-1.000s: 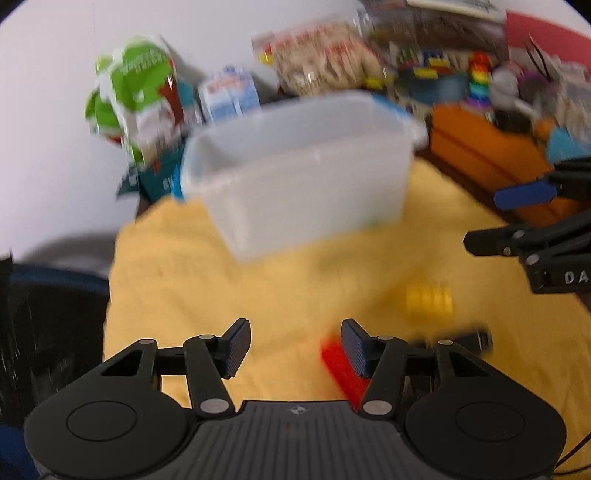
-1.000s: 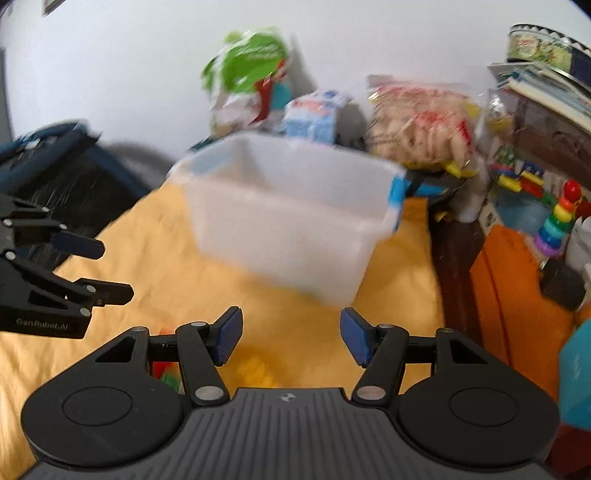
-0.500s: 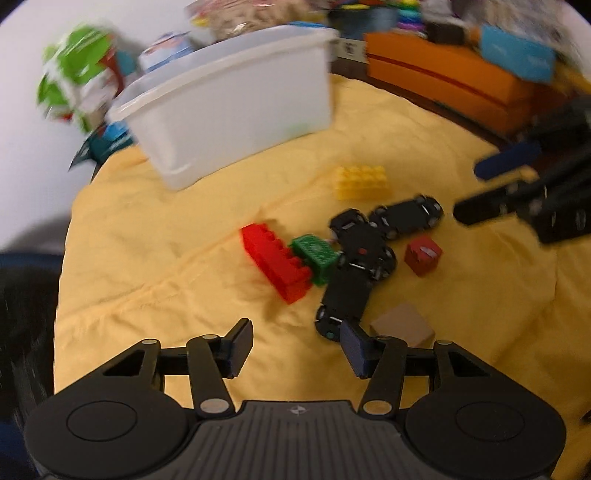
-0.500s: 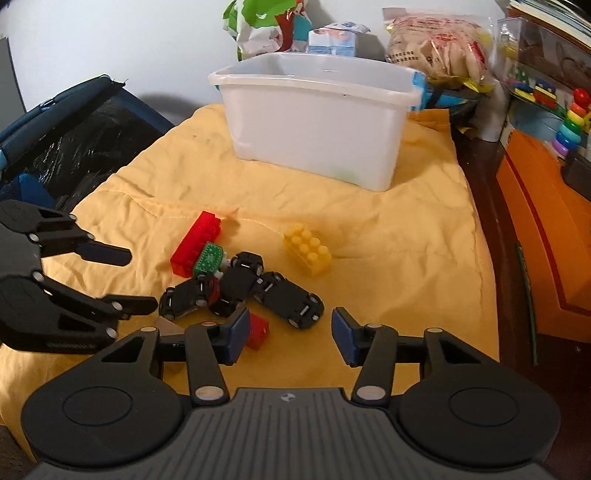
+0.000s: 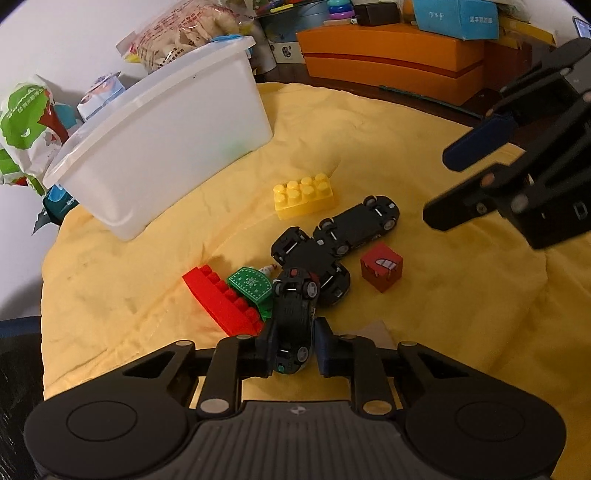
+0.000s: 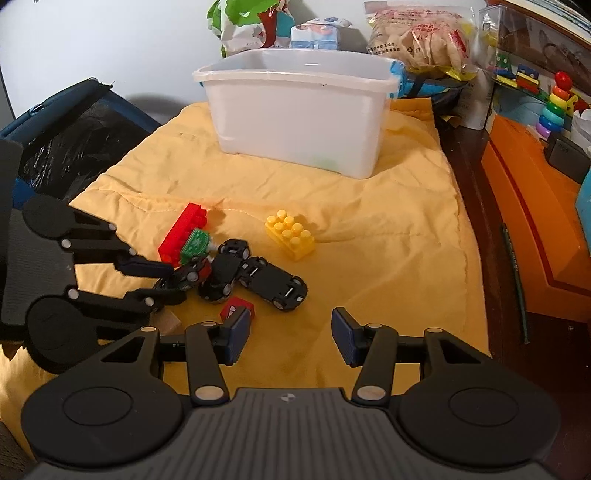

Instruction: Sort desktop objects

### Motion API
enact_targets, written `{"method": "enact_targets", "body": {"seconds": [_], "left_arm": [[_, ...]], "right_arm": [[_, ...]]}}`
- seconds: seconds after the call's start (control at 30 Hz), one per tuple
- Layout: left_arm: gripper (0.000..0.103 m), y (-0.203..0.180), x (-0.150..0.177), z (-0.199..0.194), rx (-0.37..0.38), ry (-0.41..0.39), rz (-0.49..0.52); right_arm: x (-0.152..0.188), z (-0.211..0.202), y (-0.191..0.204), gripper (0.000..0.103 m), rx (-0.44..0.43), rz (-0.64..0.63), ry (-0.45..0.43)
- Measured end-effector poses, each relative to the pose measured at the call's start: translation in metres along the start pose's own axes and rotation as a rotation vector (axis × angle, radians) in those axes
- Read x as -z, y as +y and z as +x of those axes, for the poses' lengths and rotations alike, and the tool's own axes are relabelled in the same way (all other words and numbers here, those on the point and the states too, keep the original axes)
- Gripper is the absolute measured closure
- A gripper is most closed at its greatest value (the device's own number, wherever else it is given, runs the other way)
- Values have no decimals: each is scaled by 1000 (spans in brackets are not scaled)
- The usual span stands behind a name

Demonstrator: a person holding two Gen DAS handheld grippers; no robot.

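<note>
Toys lie on a yellow cloth point(image 5: 424, 314): three black toy cars, a red brick point(image 5: 221, 301), a green block point(image 5: 249, 284), a yellow brick point(image 5: 303, 195), a dark red cube point(image 5: 381, 266) and a tan block point(image 5: 378, 330). My left gripper point(image 5: 291, 345) is shut on the nearest black toy car point(image 5: 293, 314); it also shows in the right wrist view point(image 6: 155, 282). The two other black cars point(image 5: 332, 240) lie overturned beside it. My right gripper point(image 6: 290, 336) is open and empty, just right of the red cube point(image 6: 236, 308). The white plastic bin point(image 6: 299, 110) stands behind.
Snack bags point(image 6: 417, 33) and a green packet point(image 6: 243, 18) stand behind the bin. Orange boxes point(image 5: 388, 62) and a ring stacker toy point(image 6: 557, 103) are on the right. A dark blue bag point(image 6: 66, 140) lies to the left of the cloth.
Both grippers have dropped from the bin towards the toy pile. My left gripper has moved forward and closed on the nearest black car. The right gripper stays open.
</note>
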State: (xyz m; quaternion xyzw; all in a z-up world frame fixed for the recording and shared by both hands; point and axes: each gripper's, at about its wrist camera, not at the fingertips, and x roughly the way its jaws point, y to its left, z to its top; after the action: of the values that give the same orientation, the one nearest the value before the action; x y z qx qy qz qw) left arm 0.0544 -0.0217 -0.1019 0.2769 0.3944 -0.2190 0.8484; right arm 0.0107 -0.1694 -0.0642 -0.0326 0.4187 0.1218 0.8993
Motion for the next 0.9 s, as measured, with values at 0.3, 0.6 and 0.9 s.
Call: {"method": "enact_targets", "body": {"seconds": [0.3, 0.6, 0.9], "left_arm": [[79, 29, -4, 8, 92, 12, -176], [84, 67, 19, -4, 218, 76, -450], [84, 72, 40, -20, 299, 126, -537]], "right_arm": [[-2, 21, 11, 51, -15, -98, 11], [2, 41, -1, 54, 64, -232, 28], [-3, 57, 27, 57, -22, -480, -23]]}}
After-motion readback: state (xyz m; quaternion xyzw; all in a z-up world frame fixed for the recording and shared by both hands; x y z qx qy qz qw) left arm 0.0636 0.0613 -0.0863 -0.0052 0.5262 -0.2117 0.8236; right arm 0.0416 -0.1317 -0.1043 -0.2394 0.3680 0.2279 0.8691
